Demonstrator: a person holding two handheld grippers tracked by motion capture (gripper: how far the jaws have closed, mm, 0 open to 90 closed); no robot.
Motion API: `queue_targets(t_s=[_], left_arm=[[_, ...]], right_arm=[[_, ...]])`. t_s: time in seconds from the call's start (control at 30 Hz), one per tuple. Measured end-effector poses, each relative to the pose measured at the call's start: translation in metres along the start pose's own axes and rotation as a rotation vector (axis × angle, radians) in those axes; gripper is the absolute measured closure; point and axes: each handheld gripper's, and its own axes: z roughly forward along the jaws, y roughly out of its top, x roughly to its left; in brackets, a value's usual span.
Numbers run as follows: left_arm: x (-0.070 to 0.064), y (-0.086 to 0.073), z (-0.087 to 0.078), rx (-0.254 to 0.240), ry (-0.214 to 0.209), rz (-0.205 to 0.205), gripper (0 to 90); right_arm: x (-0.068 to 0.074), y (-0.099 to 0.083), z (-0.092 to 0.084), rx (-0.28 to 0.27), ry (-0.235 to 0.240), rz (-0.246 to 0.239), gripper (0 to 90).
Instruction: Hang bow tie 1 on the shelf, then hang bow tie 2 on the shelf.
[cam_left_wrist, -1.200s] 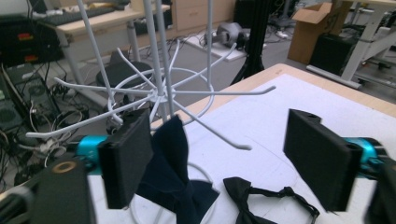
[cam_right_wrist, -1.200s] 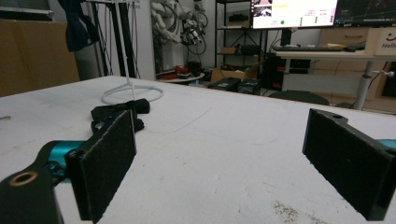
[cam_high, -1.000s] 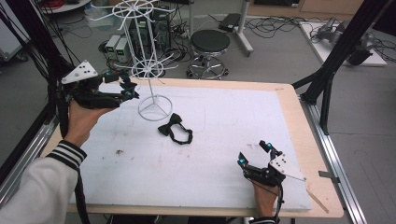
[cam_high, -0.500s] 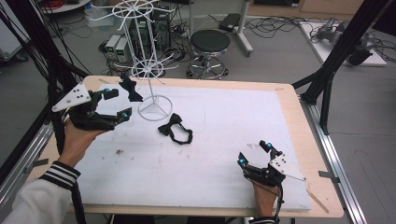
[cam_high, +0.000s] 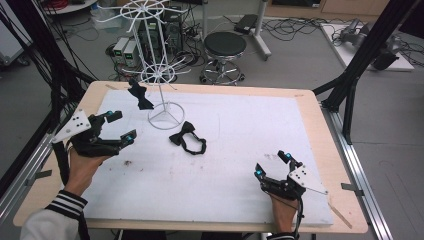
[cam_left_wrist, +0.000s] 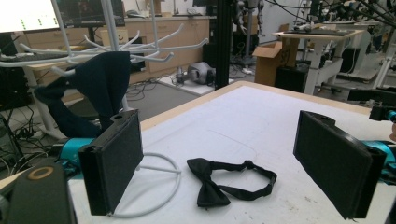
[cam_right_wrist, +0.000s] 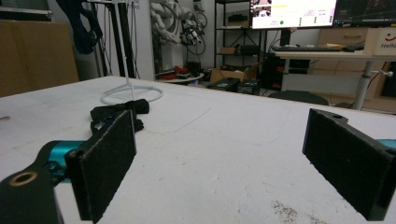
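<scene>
White table, left gripper low beside bow tie (jaws apart).

Left gripper low over the left side, jaws wide apart and empty, pointing to the right across the high view; the left hand grips it from below, striped cuff at the wrist. Right gripper sits low near the front right edge, jaws spread wide with nothing between them, right hand behind it
</scene>
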Motion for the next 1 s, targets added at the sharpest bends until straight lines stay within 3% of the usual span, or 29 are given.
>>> queue_targets(t_s=[0.43, 1.0], left_arm=[[0.000, -0.020, -0.007, 0.003, 0.019, -0.015, 16.1], [-0.001, -0.017, -0.007, 0.018, 0.031, 0.006, 16.1]], right_arm=[[0.000, 0.000, 0.000, -0.002, 0.002, -0.011, 9.0], [0.000, 0.000, 0.000, 0.001, 0.002, -0.007, 9.0]])
